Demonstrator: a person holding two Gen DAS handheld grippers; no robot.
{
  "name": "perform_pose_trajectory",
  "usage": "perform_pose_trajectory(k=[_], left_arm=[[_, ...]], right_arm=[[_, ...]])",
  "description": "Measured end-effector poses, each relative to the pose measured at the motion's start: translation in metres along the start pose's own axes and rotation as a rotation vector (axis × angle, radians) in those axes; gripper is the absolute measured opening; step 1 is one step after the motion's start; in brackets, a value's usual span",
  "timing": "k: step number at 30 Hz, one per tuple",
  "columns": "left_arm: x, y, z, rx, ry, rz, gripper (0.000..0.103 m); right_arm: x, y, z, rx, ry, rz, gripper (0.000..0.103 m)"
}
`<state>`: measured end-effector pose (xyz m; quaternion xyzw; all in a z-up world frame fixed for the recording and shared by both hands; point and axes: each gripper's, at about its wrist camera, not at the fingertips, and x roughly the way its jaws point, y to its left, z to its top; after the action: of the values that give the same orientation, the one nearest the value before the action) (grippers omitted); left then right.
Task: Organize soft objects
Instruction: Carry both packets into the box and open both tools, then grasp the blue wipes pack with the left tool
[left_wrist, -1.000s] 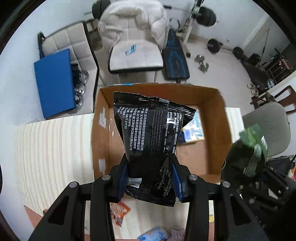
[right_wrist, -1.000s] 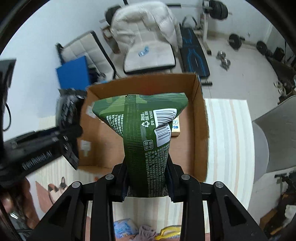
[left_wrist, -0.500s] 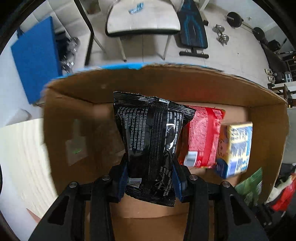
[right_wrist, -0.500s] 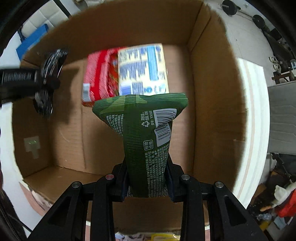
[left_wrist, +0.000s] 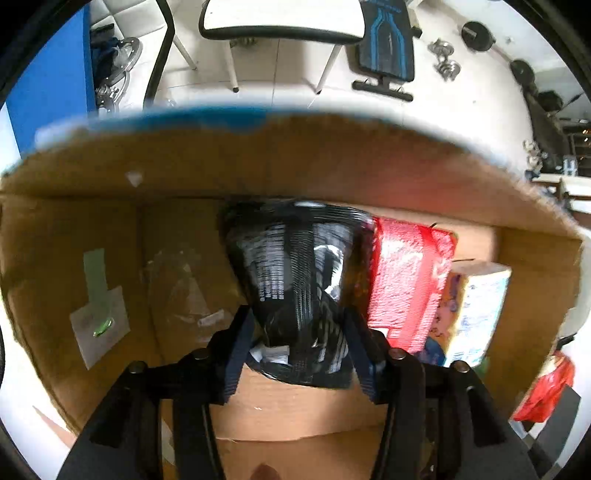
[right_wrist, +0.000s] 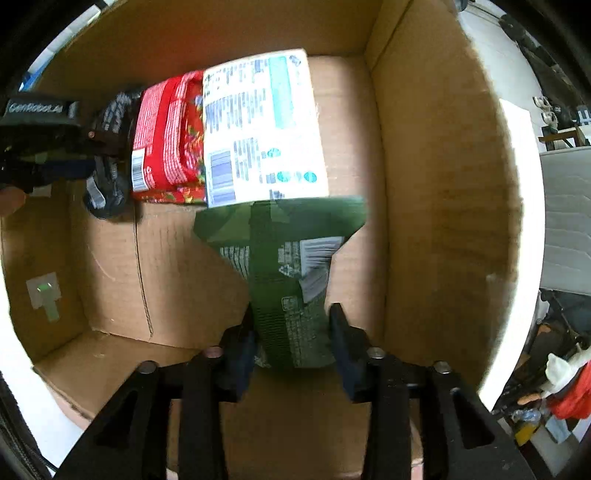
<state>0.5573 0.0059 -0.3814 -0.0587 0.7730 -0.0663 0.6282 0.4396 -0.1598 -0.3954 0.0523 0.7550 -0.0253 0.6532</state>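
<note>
My left gripper (left_wrist: 301, 325) is shut on a black snack bag (left_wrist: 295, 273) and holds it low inside the cardboard box (left_wrist: 258, 166), against the far wall beside a red packet (left_wrist: 406, 280). My right gripper (right_wrist: 291, 328) is shut on a green snack bag (right_wrist: 288, 266), held inside the same box (right_wrist: 436, 184) just in front of a white-and-blue packet (right_wrist: 258, 125). The left gripper (right_wrist: 44, 140) with the black bag (right_wrist: 110, 147) also shows at the left of the right wrist view, next to the red packet (right_wrist: 166, 136).
The white-and-blue packet (left_wrist: 476, 314) stands right of the red one. A taped label (left_wrist: 96, 321) is on the box's left wall. Beyond the box are a white chair (left_wrist: 277, 18), a blue panel (left_wrist: 48, 85) and a weight bench (left_wrist: 388, 40).
Both grippers have moved from above the box down into it. The black bag now sits by the red packet, and the green bag is lower, near the white-and-blue packet.
</note>
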Motion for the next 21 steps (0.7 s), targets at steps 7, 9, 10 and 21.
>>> perform_pose_trajectory(k=[7, 9, 10, 21], left_arm=[[-0.040, 0.002, -0.025, 0.024, -0.072, 0.032, 0.085], [-0.052, 0.004, -0.038, 0.028, -0.107, 0.042, 0.097], [-0.060, 0.004, -0.045, 0.028, -0.136, 0.054, 0.098], [-0.102, -0.005, -0.144, 0.085, -0.322, 0.086, 0.102]], right_arm=[[-0.033, -0.005, -0.005, -0.009, -0.049, 0.032, 0.085], [-0.042, -0.004, -0.009, -0.015, -0.059, 0.039, 0.088], [-0.047, -0.004, -0.010, -0.018, -0.066, 0.039, 0.098], [-0.101, 0.015, -0.047, -0.064, -0.220, 0.077, 0.103]])
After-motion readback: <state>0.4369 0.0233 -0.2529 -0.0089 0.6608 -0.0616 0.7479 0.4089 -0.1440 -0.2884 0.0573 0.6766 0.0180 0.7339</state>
